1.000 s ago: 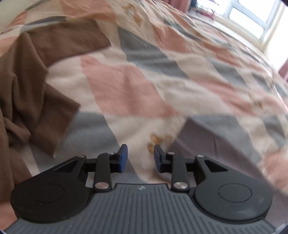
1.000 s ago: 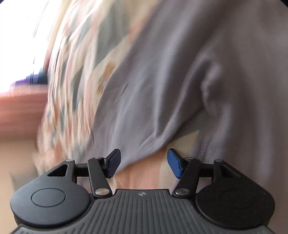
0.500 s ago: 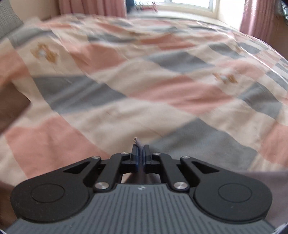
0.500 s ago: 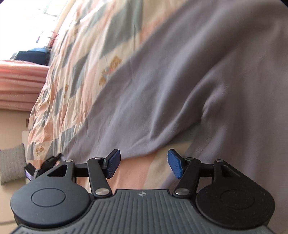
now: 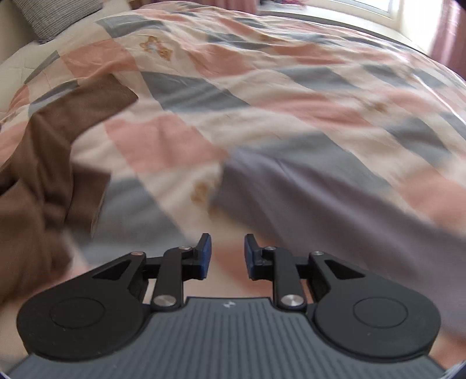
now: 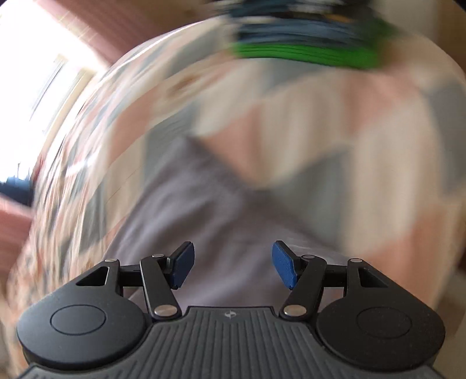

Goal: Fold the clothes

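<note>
A grey-lilac garment (image 5: 314, 198) lies spread on the patchwork quilt (image 5: 262, 96), ahead and to the right of my left gripper (image 5: 224, 253). That gripper is open, with nothing between its blue pads, just short of the garment's near edge. A brown garment (image 5: 43, 180) lies crumpled at the left. In the right wrist view, heavily blurred, the same grey-lilac garment (image 6: 204, 210) stretches away in front of my right gripper (image 6: 232, 266), which stands wide open and holds nothing.
A grey pillow (image 5: 61, 14) sits at the bed's far left corner. A bright window (image 5: 393, 5) lies beyond the bed. In the right wrist view a blurred green and blue pile (image 6: 303, 43) sits at the quilt's far end.
My left gripper, shut on a bit of fabric half a second ago, has opened and let it go. The right gripper stayed open while swinging fast across the garment.
</note>
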`<state>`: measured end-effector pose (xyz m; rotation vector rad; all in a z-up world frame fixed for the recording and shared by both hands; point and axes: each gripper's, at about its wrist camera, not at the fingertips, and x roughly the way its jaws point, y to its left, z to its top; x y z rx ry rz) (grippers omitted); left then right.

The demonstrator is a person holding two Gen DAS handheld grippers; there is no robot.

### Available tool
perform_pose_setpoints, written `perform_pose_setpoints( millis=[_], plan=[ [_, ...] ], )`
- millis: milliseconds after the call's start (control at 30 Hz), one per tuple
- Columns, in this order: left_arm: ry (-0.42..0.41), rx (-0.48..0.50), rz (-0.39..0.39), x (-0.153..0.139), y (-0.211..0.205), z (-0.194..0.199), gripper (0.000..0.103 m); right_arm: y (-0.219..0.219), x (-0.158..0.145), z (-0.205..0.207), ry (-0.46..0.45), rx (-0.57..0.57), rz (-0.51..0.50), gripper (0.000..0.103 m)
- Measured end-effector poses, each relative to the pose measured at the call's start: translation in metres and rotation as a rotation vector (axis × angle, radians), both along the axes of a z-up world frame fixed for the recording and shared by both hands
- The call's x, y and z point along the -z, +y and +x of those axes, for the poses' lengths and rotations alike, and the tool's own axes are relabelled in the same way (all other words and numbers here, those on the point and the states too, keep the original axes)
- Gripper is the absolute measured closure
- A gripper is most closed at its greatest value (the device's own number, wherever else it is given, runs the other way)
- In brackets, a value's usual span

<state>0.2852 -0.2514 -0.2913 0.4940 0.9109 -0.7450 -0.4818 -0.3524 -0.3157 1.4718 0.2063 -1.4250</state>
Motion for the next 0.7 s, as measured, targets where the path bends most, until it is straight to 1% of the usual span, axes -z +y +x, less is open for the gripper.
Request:
perform_pose_setpoints(
  millis=[67, 100, 200, 300, 367, 400, 433, 467, 500, 567, 667, 700],
  plan=[
    [0.039, 0.034, -0.011, -0.014, 0.037, -0.064, 0.075, 0.025, 0.012, -0.03, -0.064, 0.033, 0.016, 0.041],
    [0.058, 0.037, -0.015, -0.019, 0.055, -0.093, 0.072, 0.037, 0.018, -0.048, -0.095, 0.04, 0.026, 0.041],
    [0.12, 0.008, -0.033, -0.027, 0.108, -0.17, 0.069, 0.05, 0.04, -0.069, -0.148, -0.002, 0.033, 0.041],
    [0.218, -0.099, -0.062, -0.024, 0.153, -0.224, 0.067, 0.049, 0.06, -0.075, -0.21, -0.028, -0.003, 0.042],
    [0.29, -0.199, -0.072, -0.018, 0.18, -0.245, 0.067, 0.044, 0.07, -0.077, -0.263, -0.025, -0.034, 0.043],
    [0.312, -0.238, -0.077, -0.016, 0.192, -0.251, 0.067, 0.041, 0.074, -0.076, -0.291, -0.027, -0.056, 0.055],
    [0.323, -0.273, -0.082, -0.015, 0.202, -0.258, 0.067, 0.035, 0.074, -0.073, -0.289, -0.051, -0.05, 0.066],
    [0.331, -0.305, -0.086, -0.016, 0.213, -0.263, 0.067, 0.03, 0.074, -0.069, -0.281, -0.079, -0.039, 0.094],
    [0.337, -0.335, -0.091, -0.017, 0.223, -0.267, 0.067, 0.027, 0.068, -0.068, -0.267, -0.105, -0.046, 0.097],
    [0.331, -0.385, -0.107, -0.025, 0.245, -0.273, 0.067, 0.028, 0.041, -0.071, -0.204, -0.148, -0.09, 0.098],
    [0.304, -0.431, -0.136, -0.036, 0.274, -0.284, 0.066, 0.04, 0.004, -0.091, -0.13, -0.16, -0.147, 0.099],
    [0.303, -0.448, -0.146, -0.037, 0.283, -0.287, 0.066, 0.039, 0.004, -0.094, -0.103, -0.181, -0.132, 0.099]
  ],
)
